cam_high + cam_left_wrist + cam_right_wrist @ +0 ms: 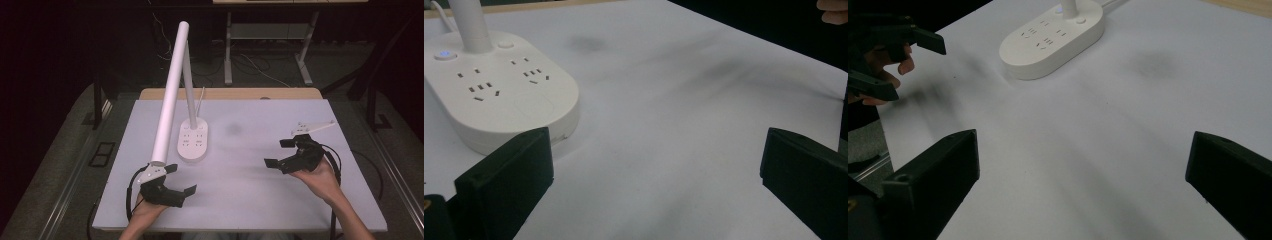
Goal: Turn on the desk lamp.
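Both of our grippers, left gripper [181,181] and right gripper [280,153], hover near the counter's [260,200] front edge with fingers spread and empty, seemingly readying for the desk lamp [193,141], whose socket base stands toward the back-left.

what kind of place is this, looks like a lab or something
Probably a lab or workshop test bench: a white-topped table holding just a desk lamp with sockets in its base, loose cables on the floor behind.
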Demonstrator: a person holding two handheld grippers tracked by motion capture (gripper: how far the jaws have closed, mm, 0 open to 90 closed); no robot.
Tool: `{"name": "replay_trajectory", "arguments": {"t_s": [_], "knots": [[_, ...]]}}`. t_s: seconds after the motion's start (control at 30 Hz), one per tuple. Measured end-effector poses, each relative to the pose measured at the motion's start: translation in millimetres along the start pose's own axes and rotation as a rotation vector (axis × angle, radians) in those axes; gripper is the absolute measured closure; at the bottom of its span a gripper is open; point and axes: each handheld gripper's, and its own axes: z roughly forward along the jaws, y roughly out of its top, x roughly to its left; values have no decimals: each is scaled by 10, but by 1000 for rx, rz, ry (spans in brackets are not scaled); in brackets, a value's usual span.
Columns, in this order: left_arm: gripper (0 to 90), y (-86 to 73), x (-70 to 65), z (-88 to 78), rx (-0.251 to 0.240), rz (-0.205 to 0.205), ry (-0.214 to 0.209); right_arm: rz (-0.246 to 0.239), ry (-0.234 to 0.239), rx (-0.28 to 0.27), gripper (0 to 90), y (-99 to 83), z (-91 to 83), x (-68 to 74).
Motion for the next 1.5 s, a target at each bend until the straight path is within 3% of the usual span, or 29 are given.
{"name": "replay_trajectory", "arguments": {"t_s": [0.77, 1.5], "knots": [[0, -1, -4, 1, 8, 3, -2, -45, 21, 26, 5, 322, 193, 45], [0, -3, -7, 9, 13, 7, -5, -80, 32, 65, 4, 673, 494, 108]]}}
